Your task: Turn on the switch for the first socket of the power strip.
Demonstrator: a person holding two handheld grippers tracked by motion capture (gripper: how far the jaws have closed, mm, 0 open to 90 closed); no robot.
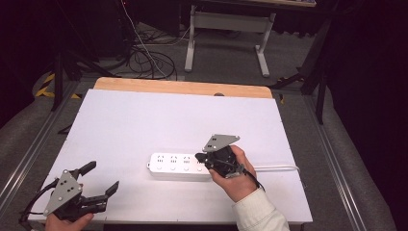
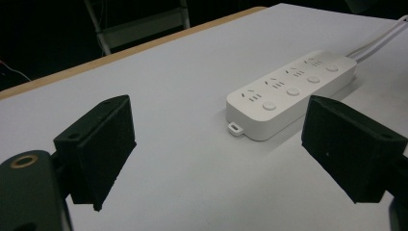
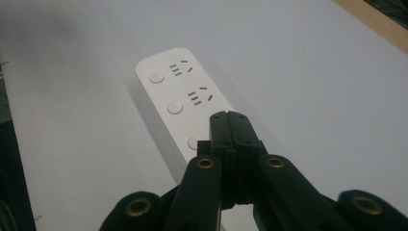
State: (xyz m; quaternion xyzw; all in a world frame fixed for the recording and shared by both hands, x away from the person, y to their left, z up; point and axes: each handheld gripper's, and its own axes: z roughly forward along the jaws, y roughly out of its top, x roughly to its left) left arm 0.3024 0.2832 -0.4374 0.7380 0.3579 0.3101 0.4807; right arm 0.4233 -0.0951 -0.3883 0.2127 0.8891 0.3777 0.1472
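Observation:
A white power strip [image 1: 177, 166] with several sockets and round buttons lies on the white table, its cable running off to the right. My right gripper [image 1: 199, 157] is shut with nothing between its jaws, its tip resting over the strip's right end. In the right gripper view the closed tip [image 3: 230, 117] hovers over the strip [image 3: 178, 91] near a socket, beside a round button. My left gripper [image 1: 102, 177] stands open near the table's front left corner, apart from the strip. Between its jaws, in the left gripper view, my left gripper [image 2: 216, 144] frames the strip [image 2: 288, 91].
The white table [image 1: 144, 120] has a wooden strip along its far edge [image 1: 183, 87]. The strip's white cable [image 1: 279, 168] runs toward the right edge. Beyond the table stand a white desk frame [image 1: 226, 29] and loose cables on the floor [image 1: 149, 60].

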